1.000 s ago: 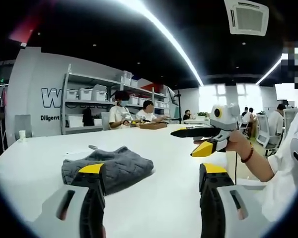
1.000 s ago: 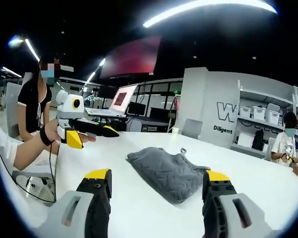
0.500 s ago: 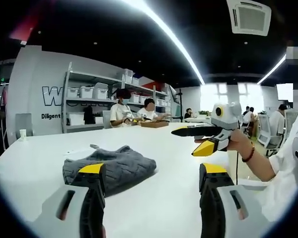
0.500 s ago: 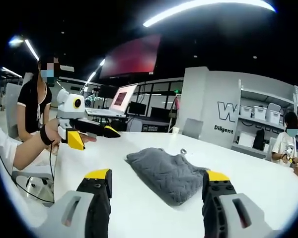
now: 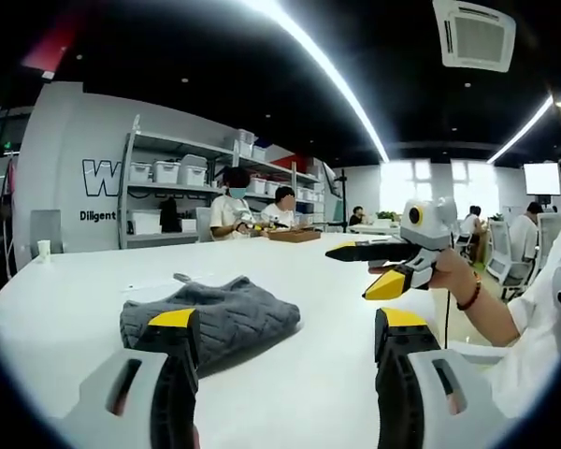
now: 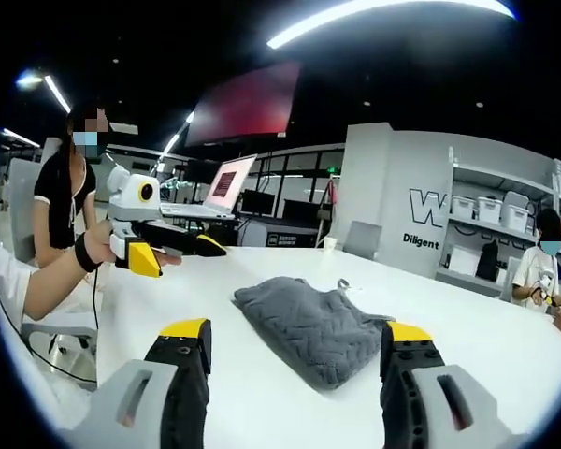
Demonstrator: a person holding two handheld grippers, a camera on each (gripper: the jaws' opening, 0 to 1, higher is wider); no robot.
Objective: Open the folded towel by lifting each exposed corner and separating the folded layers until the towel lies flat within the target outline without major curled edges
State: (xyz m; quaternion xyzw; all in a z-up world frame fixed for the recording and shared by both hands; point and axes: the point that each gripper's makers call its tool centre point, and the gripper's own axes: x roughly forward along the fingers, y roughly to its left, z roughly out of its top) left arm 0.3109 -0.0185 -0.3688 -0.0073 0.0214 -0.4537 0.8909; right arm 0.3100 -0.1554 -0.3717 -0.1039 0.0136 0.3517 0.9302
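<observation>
My left gripper (image 5: 285, 332) hovers with its fingers spread wide, holding nothing; its near finger hides the towel's (image 5: 210, 316) front edge. My right gripper (image 6: 290, 341) is likewise spread and empty, above the white bench (image 6: 262, 393). The grey towel lies folded mid-bench, apart from both. Far shelves (image 5: 168, 178) blur.

Low opposing views, shared towel (image 5: 210, 318) between

One towel (image 5: 208, 320), two grippers (image 5: 285, 348) (image 6: 294, 355), one table (image 5: 65, 290)
</observation>
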